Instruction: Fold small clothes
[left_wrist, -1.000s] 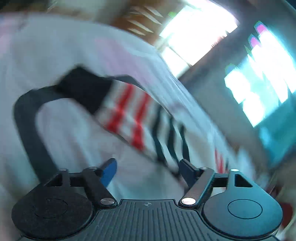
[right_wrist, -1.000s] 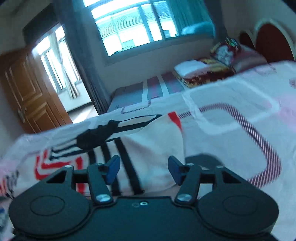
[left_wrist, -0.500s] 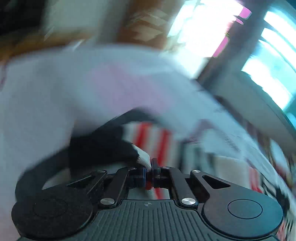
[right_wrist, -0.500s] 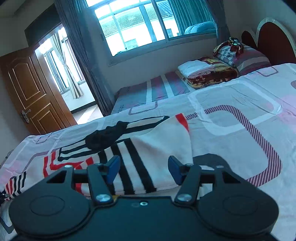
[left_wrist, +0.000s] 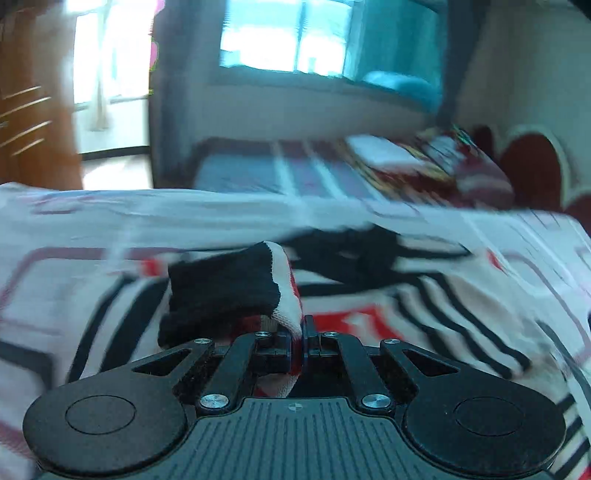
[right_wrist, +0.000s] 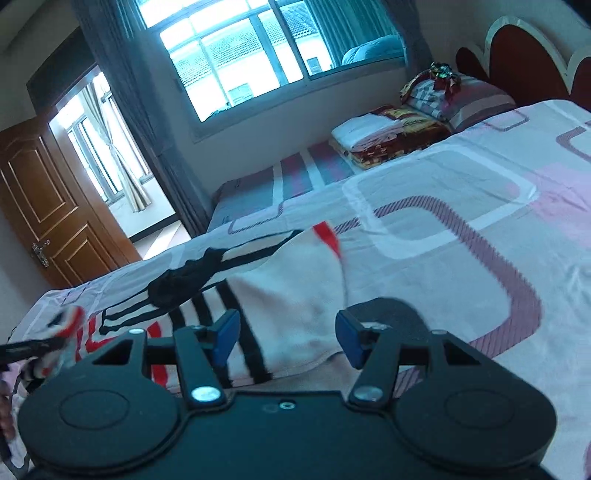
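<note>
- The bed (right_wrist: 480, 206) fills the room in front of me, its pink-and-white patterned sheet running off toward the headboard at about two o'clock in the right wrist view.
- Spread on it lies the garment (right_wrist: 295, 295), a small white top with black and red stripes, mostly flat and open, reaching from the middle toward nine o'clock.
- Judging by that, the folding has barely begun: no finished crease shows, and most of the cloth lies in a single layer.
- The black cuff (left_wrist: 221, 288), at the end of what looks like a sleeve, stands lifted off the bed near the centre of the blurred left wrist view.
- The left gripper (left_wrist: 302, 339) is pinched tight on the striped edge just beside that cuff, so one fold looks under way.
- The right gripper (right_wrist: 288, 338) gapes wide with nothing in it, low over the garment's near edge at six o'clock.
- Left to do, I reckon: lay this sleeve over, then fold the rest.
</note>
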